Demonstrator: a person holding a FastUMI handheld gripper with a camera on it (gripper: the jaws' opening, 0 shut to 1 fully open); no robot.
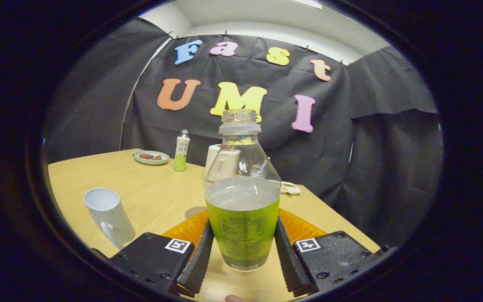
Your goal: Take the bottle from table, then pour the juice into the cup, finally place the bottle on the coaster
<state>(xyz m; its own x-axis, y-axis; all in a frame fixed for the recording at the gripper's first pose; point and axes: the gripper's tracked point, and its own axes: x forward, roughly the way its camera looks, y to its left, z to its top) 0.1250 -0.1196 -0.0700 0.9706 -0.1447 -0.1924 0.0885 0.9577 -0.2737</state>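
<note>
So the fingers (201, 260) are clamped on both sides of the uncapped bottle (242, 197), held upright, green juice about halfway up. The orange coaster (298, 228) sits right behind it on the wooden surface (153, 197), with the white cup (108, 214) off to the left.

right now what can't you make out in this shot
- Coaster: orange, mostly hidden behind the bottle and hand-held gripper, gripper view.
- Whether both fingers press the bottle: unclear.
- Small bottle label: too small.
- Food on the plate: too small.
- White object behind the bottle: distorted.
</note>
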